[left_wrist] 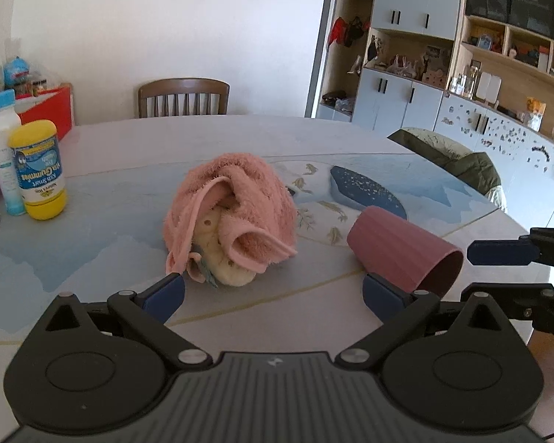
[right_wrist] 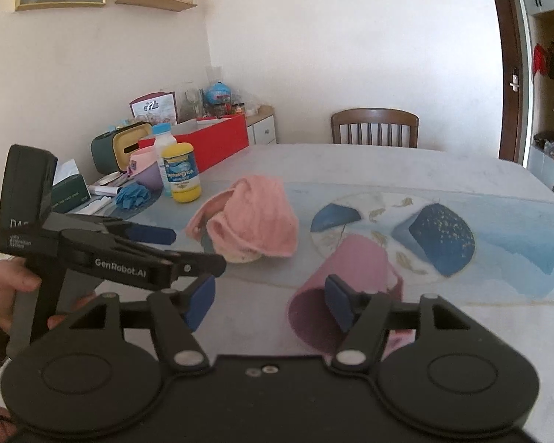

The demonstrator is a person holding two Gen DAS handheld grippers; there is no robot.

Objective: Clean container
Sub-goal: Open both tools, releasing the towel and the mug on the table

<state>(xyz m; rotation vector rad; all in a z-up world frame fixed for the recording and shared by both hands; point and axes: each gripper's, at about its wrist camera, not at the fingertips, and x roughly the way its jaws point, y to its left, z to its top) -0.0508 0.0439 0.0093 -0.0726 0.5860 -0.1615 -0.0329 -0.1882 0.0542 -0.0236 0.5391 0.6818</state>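
Right gripper (right_wrist: pixel 269 304) open, pink cup (right_wrist: pixel 351 280) lying at right finger.

A ribbed pink plastic cup (left_wrist: pixel 406 251) lies on its side (open mouth facing the cameras) beside a crumpled pink terry cloth (left_wrist: pixel 236 214) heaped nearby.

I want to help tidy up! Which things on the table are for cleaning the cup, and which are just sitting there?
For the job:
pink cup, lying on its side
pink towel
left tongs and right tongs, both open

Just lying about:
yellow jar
white bottle
red box
blue gloves
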